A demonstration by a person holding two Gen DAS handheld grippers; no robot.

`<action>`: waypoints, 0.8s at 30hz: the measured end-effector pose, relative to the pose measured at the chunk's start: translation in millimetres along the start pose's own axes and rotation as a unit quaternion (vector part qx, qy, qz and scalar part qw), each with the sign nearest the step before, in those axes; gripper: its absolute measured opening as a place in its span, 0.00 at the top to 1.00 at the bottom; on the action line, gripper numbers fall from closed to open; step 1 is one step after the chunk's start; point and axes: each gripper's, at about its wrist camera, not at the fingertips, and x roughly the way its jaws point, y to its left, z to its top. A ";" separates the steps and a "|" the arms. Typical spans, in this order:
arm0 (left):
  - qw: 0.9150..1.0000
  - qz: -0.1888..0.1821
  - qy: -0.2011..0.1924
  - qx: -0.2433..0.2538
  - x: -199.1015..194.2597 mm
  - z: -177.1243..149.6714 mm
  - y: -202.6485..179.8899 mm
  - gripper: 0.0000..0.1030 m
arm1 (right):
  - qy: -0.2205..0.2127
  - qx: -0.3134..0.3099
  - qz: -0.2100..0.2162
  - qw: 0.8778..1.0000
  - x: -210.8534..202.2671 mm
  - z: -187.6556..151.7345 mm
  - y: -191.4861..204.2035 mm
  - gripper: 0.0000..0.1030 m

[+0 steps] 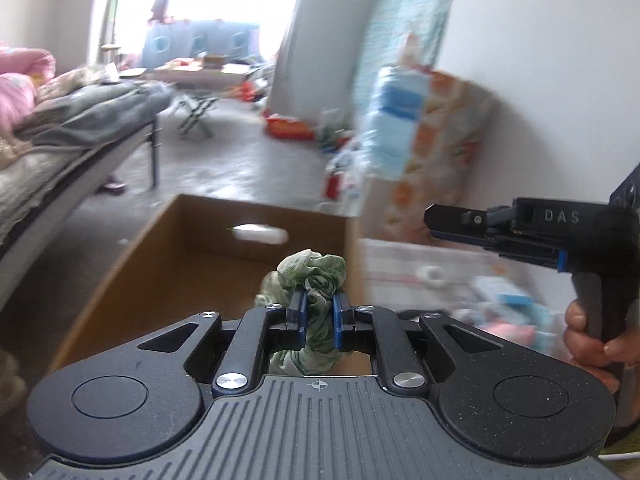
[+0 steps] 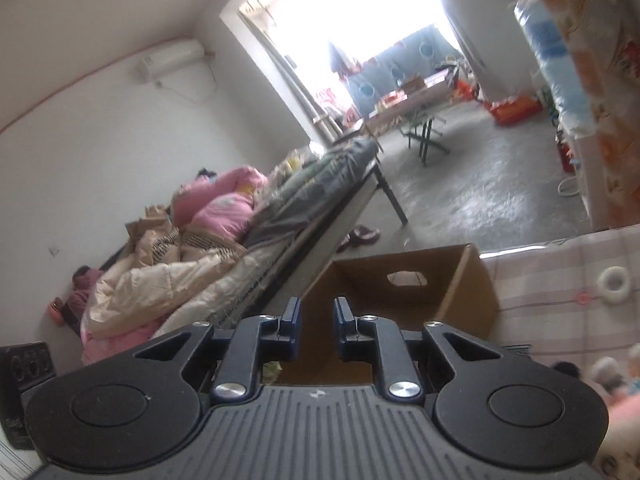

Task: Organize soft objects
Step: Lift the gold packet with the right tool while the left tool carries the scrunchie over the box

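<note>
One green cloth [image 1: 316, 280] pinched mid-bunch in left tool [image 1: 319, 308], lower centre; soft, light, crushable. Right tool [image 2: 316, 320] narrow, empty.

I can read just 1 marking: the raised letters "DAS" on the black side of the right gripper [image 1: 434, 220], seen from my left wrist camera; every other print in either view is too blurred to read
</note>
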 end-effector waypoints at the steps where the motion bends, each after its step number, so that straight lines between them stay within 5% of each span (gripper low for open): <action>1: 1.000 0.017 0.004 -0.005 8.5 2.6 8.7 0.90 | 0.008 0.006 -0.004 1.000 11.8 1.1 -1.4 0.82; 7: 0.998 0.047 0.039 -0.031 39.0 -6.9 43.6 0.90 | 0.029 -0.010 -0.018 0.999 -14.1 -23.5 -12.6 0.78; 11: 0.997 0.036 0.044 -0.053 33.8 -21.9 57.3 0.90 | 0.080 -0.005 -0.022 0.997 -47.5 -62.2 -19.5 0.43; 20: 0.997 0.043 0.031 -0.060 15.6 -33.1 61.9 0.90 | 0.172 -0.072 -0.042 0.981 -89.6 -157.5 1.8 0.35; 24: 0.997 0.047 0.024 -0.056 10.9 -34.8 60.5 0.90 | 0.174 -0.032 -0.058 0.983 -103.7 -174.7 -4.8 0.35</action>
